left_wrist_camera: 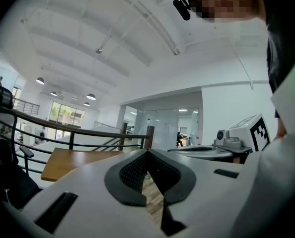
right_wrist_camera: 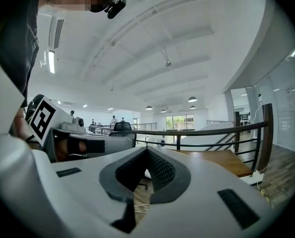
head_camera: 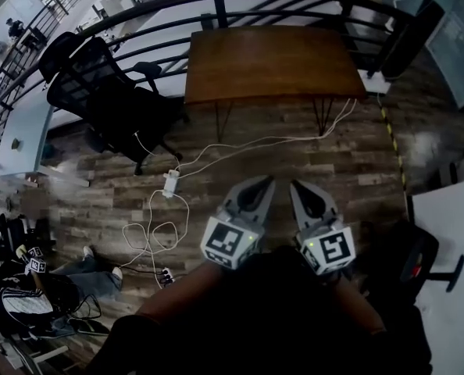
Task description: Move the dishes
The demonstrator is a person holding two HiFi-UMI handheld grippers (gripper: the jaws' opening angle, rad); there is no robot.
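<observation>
Two closed tools [head_camera: 268, 182] [head_camera: 295, 186], one wooden table [head_camera: 271, 61]

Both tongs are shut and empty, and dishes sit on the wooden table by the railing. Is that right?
Not quite. In the head view the wooden table carries no dishes; its top shows bare. The rest holds: the left tongs and the right tongs are shut and empty, as each gripper view confirms.

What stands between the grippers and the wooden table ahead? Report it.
Nothing upright. Only white cables and a power adapter lie on the floor between the left gripper, the right gripper and the wooden table. The office chair stands off left. No dishes show.
</observation>
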